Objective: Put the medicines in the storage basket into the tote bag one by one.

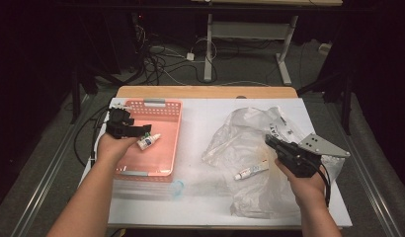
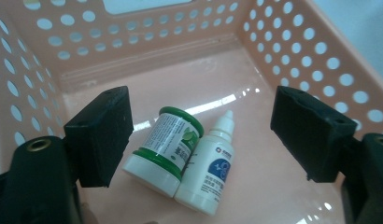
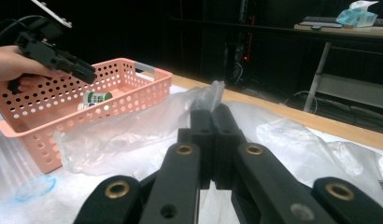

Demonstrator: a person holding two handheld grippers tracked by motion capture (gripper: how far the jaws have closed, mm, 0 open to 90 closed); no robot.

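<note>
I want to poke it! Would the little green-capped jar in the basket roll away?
Probably a bit. The jar is round and lies on its side on the basket's shiny floor, so it may roll. The dropper bottle right beside it would likely stop it that way.

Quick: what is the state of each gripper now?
Left gripper: open, holding nothing, above two bottles.
Right gripper: closed on the plastic bag.

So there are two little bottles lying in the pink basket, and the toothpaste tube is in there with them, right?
Not quite. The two bottles do lie in the pink basket, as the left gripper view shows. But the toothpaste tube is not with them: the high view shows it on the clear plastic bag.
</note>
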